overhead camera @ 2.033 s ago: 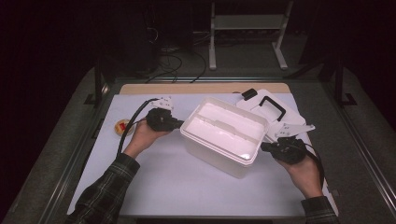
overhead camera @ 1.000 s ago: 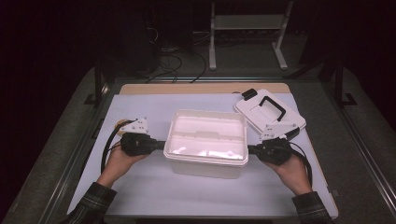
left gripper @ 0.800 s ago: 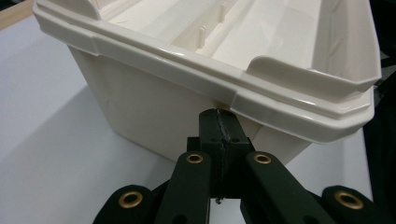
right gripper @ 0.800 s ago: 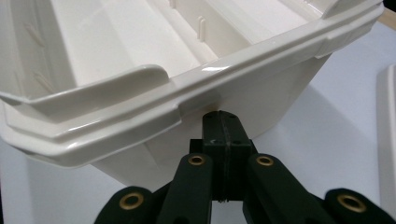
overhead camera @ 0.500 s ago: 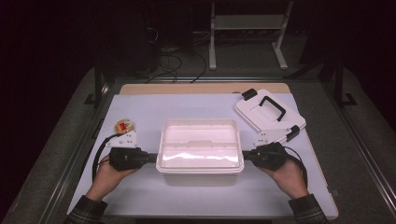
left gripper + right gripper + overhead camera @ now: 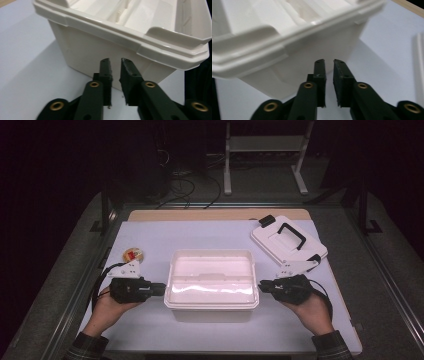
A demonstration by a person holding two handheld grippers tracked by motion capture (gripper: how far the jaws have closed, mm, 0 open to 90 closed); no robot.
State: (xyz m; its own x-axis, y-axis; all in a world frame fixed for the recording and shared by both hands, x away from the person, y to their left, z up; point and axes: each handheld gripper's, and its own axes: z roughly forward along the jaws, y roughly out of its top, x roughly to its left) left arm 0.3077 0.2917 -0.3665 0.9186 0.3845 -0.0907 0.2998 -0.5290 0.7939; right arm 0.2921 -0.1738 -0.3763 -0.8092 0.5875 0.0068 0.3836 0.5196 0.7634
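Note:
A white open plastic box stands square on the white mat, near the front middle. My left gripper points at the box's left end, and in the left gripper view the left gripper has its tips just under the box's rim. My right gripper points at the right end, and in the right gripper view the right gripper sits the same way below the box wall. Both pairs of jaws have just been opening. A narrow gap shows between each pair, with nothing in it.
The box's white lid, with a black handle, lies at the back right of the mat; its edge appears in the right gripper view. A small round dish with something red sits behind my left hand. The table's dark rails run along both sides.
The box has come from a slanted pose farther back to a square stand near the front. Both hands came nearer with it, the left one also moving leftward.

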